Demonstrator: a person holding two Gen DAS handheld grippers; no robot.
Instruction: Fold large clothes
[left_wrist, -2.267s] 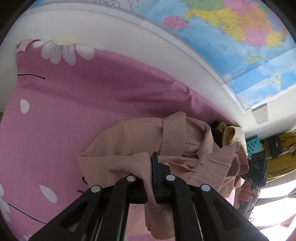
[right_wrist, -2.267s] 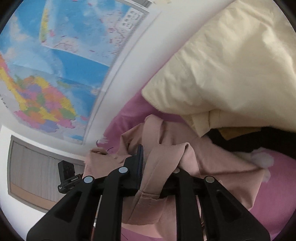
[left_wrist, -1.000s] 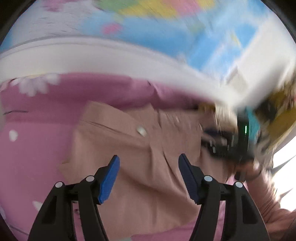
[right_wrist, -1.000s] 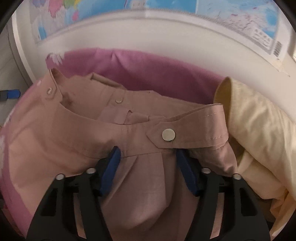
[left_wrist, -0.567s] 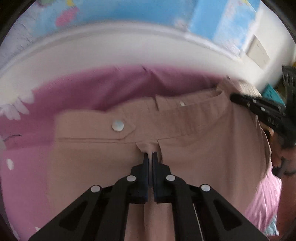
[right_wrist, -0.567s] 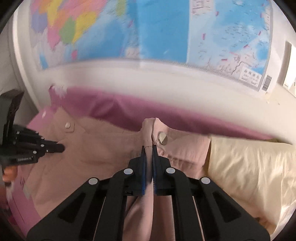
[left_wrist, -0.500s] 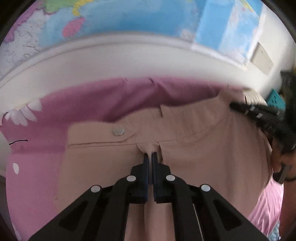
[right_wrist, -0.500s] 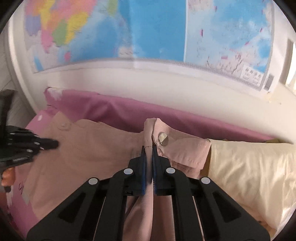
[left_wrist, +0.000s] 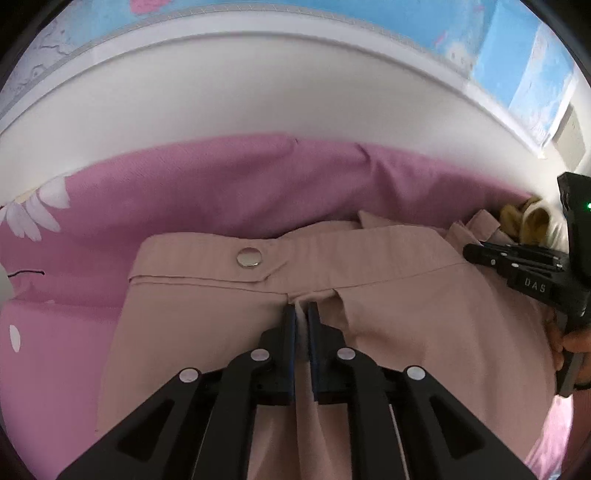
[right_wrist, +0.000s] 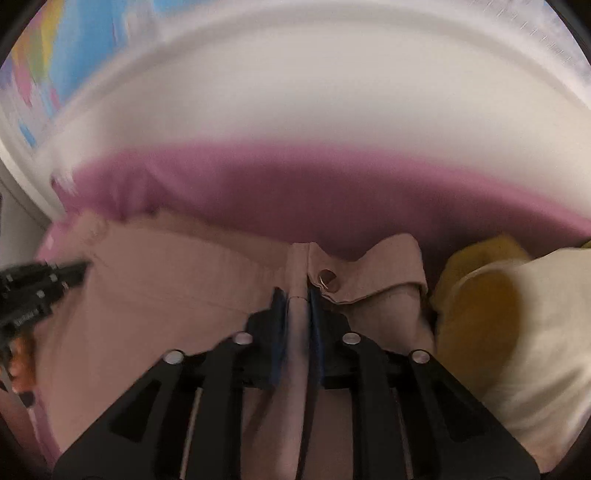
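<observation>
- I am viewing a pair of dusty-pink trousers (left_wrist: 406, 332) lying spread across a pink bedsheet (left_wrist: 184, 206), the waistband toward the white wall (left_wrist: 258, 92).
- I am holding the left claw (left_wrist: 302, 314) closed on a pleat of fabric just below the waistband; its jaws have just been easing apart slightly, with the cloth still pinched between them.
- A silver button (left_wrist: 248, 256) is sitting on the waistband tab, just beyond and to the left of that claw.
- I am holding the right claw (right_wrist: 295, 299) clamped on a fold at the other end of the waistband; its jaws have just been opening a little, with fabric filling the gap.
- A cream and mustard garment (right_wrist: 517, 314) is lying just beside the trousers on the right.
- A wall map (left_wrist: 517, 55) is hanging above the bed.
</observation>
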